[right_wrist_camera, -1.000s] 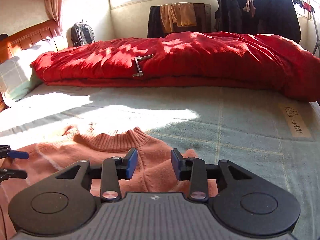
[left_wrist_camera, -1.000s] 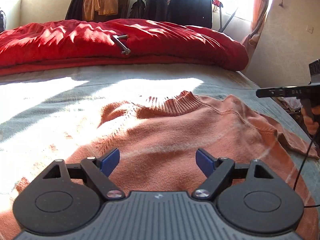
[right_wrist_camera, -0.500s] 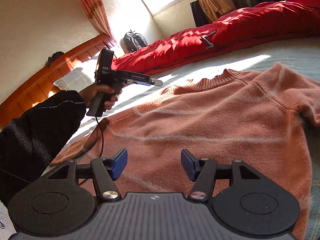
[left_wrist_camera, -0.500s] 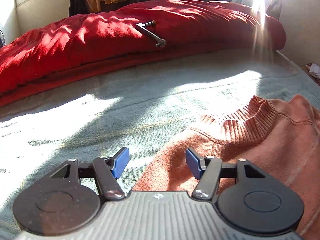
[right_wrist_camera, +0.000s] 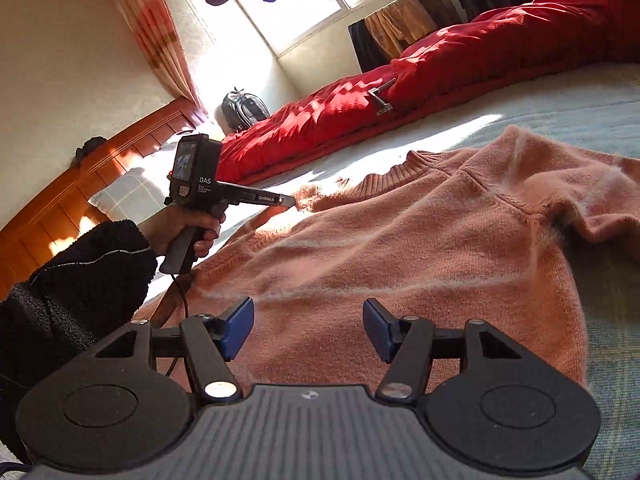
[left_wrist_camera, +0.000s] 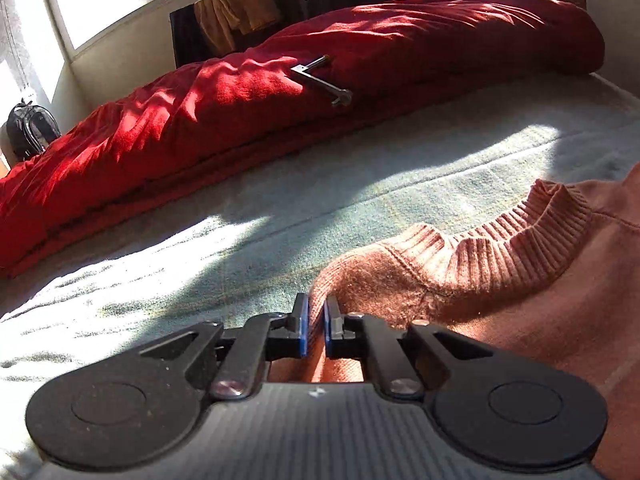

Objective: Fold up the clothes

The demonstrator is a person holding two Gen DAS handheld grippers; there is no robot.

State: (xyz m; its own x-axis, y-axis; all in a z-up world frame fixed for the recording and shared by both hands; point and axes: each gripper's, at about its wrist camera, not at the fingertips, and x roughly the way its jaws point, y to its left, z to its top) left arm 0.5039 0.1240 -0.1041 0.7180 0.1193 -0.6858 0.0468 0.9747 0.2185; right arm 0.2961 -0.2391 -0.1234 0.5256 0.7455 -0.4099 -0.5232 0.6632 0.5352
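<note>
Pale green bedspread (left_wrist_camera: 360, 184), with a red quilt (left_wrist_camera: 280, 92) bunched along its far side, unchanged. The orange sweater (right_wrist_camera: 400, 248) lies spread flat on the near part of the bed, collar toward the quilt. The left gripper (left_wrist_camera: 316, 322), wide apart over the sweater's body a second ago, is now clamped on a pinched ridge of its shoulder edge. The right gripper (right_wrist_camera: 308, 326), formerly narrower, stands apart above the sweater's body, gripping nothing.

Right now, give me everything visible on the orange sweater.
The orange sweater is a fuzzy salmon-orange knit with a ribbed collar. It lies spread flat on the pale green bedspread, faint creases across the body. The left tool is shut on its shoulder edge; the open right tool hovers over its body.
</note>
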